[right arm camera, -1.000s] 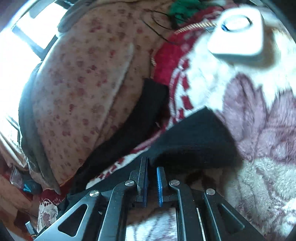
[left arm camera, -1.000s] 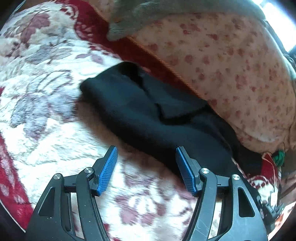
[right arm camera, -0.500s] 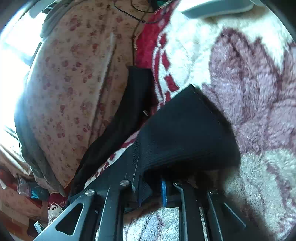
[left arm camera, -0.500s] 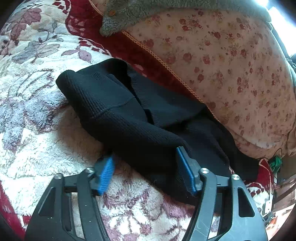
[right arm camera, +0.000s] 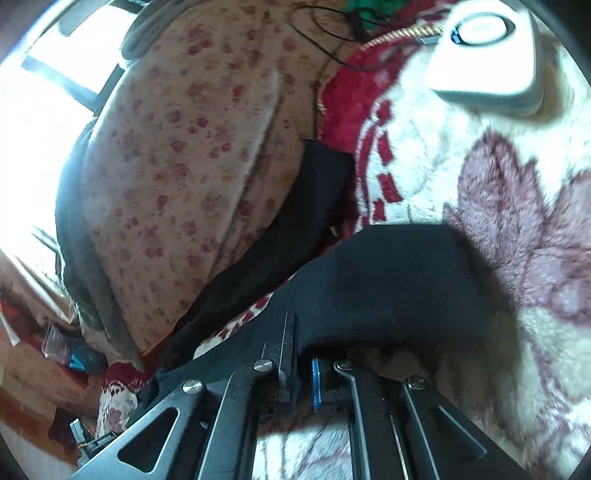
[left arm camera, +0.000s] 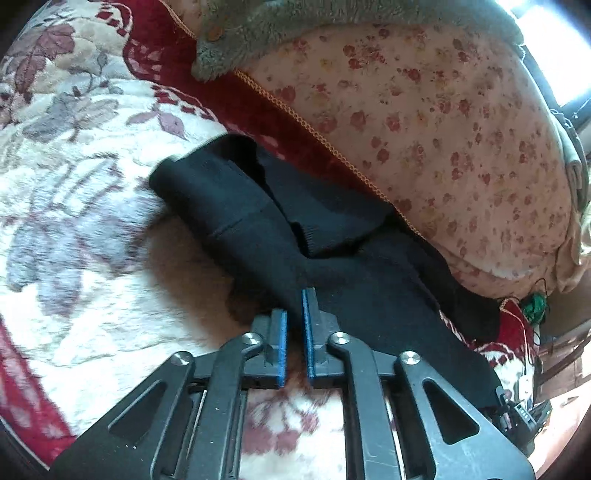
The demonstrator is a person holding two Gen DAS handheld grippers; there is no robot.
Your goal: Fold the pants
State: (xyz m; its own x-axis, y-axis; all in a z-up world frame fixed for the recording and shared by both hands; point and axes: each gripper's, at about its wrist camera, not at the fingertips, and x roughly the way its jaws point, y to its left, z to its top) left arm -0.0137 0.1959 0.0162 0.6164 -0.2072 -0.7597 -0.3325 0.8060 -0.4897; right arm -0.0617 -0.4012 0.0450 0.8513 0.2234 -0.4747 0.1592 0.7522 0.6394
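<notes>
Black knit pants (left arm camera: pixel 266 221) lie crumpled on a fluffy floral blanket (left arm camera: pixel 74 221), running toward the floral cushion. My left gripper (left arm camera: pixel 294 317) is shut on the near edge of the pants, lifting the cloth a little. In the right wrist view the pants (right arm camera: pixel 388 280) rise off the blanket as a raised flap. My right gripper (right arm camera: pixel 304 354) is shut on their edge. A second strip of the pants (right arm camera: pixel 295 229) lies along the cushion.
A big floral cushion (left arm camera: pixel 443 129) borders the far side, with a grey fleece (left arm camera: pixel 295 22) over it. A white device (right arm camera: pixel 484 62) sits on the blanket at the right view's top. Cables and a green item (left arm camera: pixel 532 306) lie at the right.
My left gripper has closed from wide open onto the pants' edge and raised it. My right gripper stays shut on the cloth and has shifted, with the flap held up.
</notes>
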